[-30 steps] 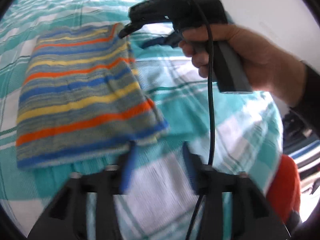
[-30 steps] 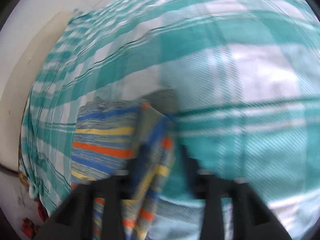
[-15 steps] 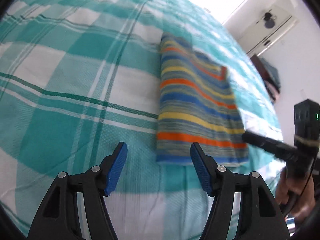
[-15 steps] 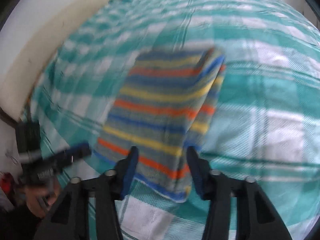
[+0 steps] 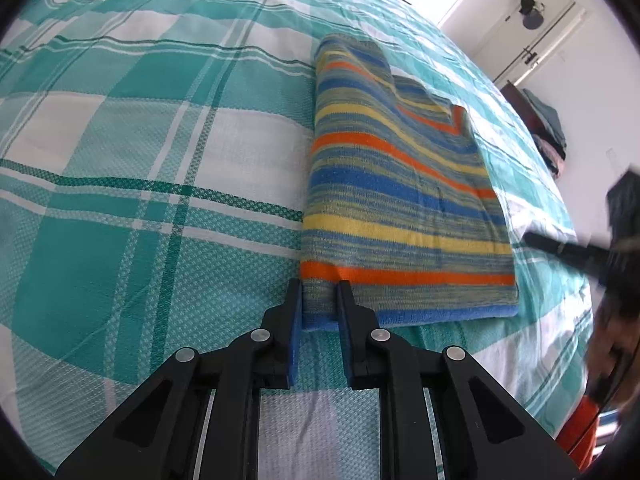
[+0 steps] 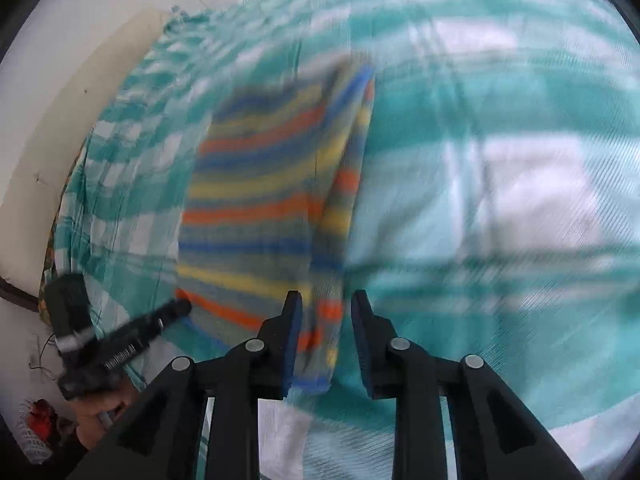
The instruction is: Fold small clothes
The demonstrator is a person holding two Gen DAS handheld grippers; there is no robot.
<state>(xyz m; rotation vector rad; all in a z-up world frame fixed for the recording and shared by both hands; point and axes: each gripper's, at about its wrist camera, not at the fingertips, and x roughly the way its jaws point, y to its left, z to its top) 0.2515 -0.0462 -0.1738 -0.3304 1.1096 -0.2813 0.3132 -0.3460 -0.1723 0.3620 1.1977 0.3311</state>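
A folded striped garment (image 5: 400,208) in blue, yellow and orange lies flat on the bed. My left gripper (image 5: 319,304) is at its near left corner, jaws closing, with that corner pinched between the blue pads. From the right wrist view the left gripper (image 6: 178,308) meets the same corner. My right gripper (image 6: 326,312) hovers over the near right part of the garment (image 6: 256,200); this view is blurred. Its jaws stand narrow, with a sliver of bedspread between the cloth's edge and the right pad. In the left wrist view, the right gripper (image 5: 532,238) sits just off the garment's right edge.
The teal and white checked bedspread (image 5: 140,160) covers the whole bed. White walls and a dark shelf with clothes (image 5: 548,128) stand beyond the far right side. A pale headboard or wall edge (image 6: 80,100) runs along the left. A hand (image 6: 104,404) holds the left tool.
My left gripper swung round the bed to the garment's near left corner and narrowed its jaws on it. The right gripper let go of the folded edge and pulled back over the garment.
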